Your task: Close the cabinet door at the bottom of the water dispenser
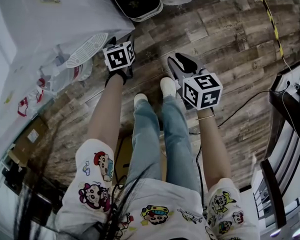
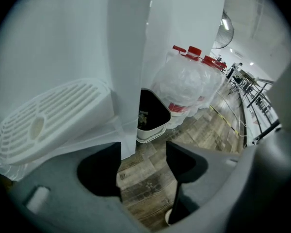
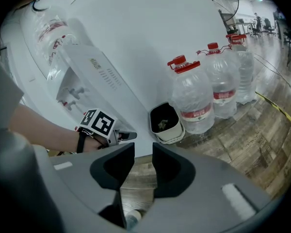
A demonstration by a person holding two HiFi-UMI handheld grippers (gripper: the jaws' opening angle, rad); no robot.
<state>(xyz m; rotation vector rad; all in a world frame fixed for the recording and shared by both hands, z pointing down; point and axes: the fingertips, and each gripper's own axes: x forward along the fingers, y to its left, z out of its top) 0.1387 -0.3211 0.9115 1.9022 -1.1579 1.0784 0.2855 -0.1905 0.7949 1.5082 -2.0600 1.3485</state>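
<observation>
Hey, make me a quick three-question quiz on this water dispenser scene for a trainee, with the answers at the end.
1. True or false: the left gripper has its jaws shut.
2. What colour caps do the water bottles have? A blue, B red, C green.
3. Which gripper is nearer the water dispenser?
Key: 1 false; 2 B; 3 the left.

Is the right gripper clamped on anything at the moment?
No: in the right gripper view the right gripper has its jaws apart, and only the bare wood floor shows in the gap between them.
</observation>
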